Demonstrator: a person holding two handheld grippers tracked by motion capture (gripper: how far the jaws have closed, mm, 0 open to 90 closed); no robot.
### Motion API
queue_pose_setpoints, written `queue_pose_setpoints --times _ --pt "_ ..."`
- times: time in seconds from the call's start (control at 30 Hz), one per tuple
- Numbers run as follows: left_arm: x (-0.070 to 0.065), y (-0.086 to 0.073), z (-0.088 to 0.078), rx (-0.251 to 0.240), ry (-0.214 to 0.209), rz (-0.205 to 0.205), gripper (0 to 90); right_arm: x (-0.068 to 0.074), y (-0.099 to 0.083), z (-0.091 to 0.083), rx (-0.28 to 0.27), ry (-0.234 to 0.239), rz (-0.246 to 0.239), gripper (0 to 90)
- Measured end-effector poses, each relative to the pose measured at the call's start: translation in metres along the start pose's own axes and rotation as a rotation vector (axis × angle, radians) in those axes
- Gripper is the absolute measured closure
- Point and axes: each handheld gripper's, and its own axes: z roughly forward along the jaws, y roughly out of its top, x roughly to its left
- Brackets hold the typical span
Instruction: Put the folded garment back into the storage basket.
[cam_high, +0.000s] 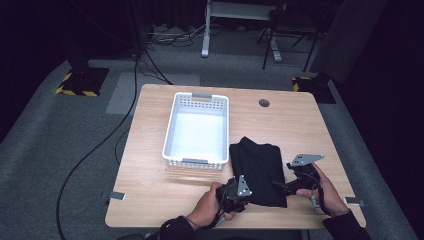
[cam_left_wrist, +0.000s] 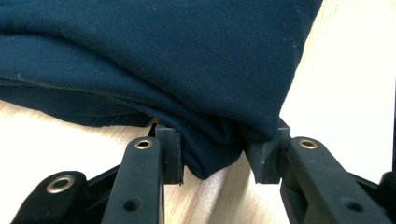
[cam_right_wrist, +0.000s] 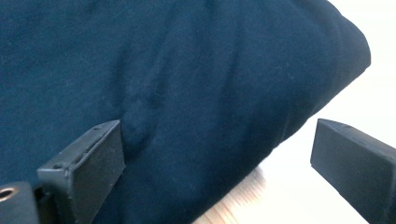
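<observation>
Folded dark cloth (cam_high: 259, 170) lies flat on table (cam_high: 150, 190), just right of white basket (cam_high: 197, 130). Left gripper (cam_left_wrist: 217, 156): jaws part-open, a fold of the cloth's edge bunched between the pads (cam_left_wrist: 170, 151); cloth touches both, not clearly pinched. Right gripper (cam_right_wrist: 217, 163): jaws wide apart, one pad (cam_right_wrist: 95, 156) pressing on the cloth, the other off its edge over bare table. Hands (cam_high: 212, 205) hold both grippers at the cloth's near corners.
</observation>
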Motion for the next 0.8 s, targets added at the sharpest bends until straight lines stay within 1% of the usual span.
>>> queue_pose_setpoints --times 0.2,0.47,0.6,0.73,0.8 --pt "0.0 0.0 0.0 0.001 0.0 0.0 62.3 0.0 0.003 0.006 0.008 -0.004 0.01 3.1" --pt "-0.001 0.0 0.001 0.0 0.0 -0.001 62.3 0.001 0.005 0.016 0.036 -0.018 0.017 0.7" --pt "-0.001 0.001 0.001 -0.001 0.0 -0.001 62.3 -0.001 0.004 0.021 0.045 -0.015 0.052 0.6" --pt "0.0 0.001 0.001 0.0 -0.001 0.003 62.2 -0.005 0.002 0.025 0.046 0.015 0.096 0.6" --pt "0.0 0.001 0.001 0.0 -0.003 0.005 62.3 -0.006 0.001 0.026 0.045 0.031 0.103 0.7"
